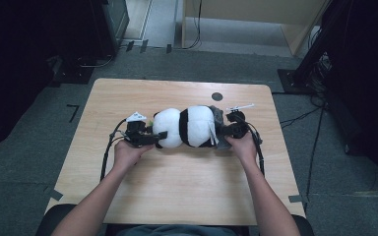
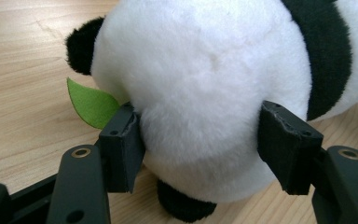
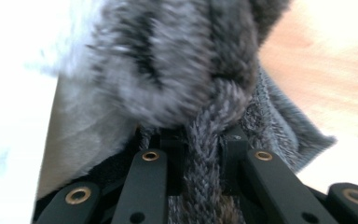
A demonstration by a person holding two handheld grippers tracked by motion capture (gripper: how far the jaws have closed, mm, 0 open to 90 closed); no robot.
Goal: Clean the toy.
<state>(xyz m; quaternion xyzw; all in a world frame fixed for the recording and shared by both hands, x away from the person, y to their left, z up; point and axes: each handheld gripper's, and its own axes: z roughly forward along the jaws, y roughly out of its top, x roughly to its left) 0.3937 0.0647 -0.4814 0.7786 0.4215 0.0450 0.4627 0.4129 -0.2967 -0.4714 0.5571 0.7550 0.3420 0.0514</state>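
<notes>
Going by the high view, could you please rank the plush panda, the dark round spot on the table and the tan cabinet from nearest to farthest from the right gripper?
1. The plush panda, right against the right gripper on its left side.
2. The dark round spot, on the table just beyond the gripper.
3. The tan cabinet, far off on the floor past the table's far edge.
</notes>
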